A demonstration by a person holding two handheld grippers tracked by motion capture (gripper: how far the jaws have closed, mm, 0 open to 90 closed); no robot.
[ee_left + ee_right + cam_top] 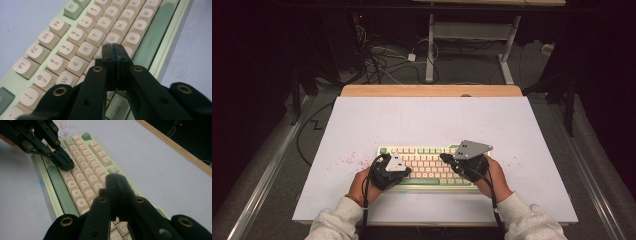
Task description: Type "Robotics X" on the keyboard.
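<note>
Keyboard point(427, 165) lies under both closed tools, left point(113, 46) and right point(115, 177).

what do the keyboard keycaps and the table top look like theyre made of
Keycaps: likely matte plastic, cream with printed legends and soft rounded edges, no glare. Keyboard case: pale green, smooth, probably plastic too. Table top: a flat white matte sheet, maybe laminate or board, with a bare light wood strip along the far edge.
</note>
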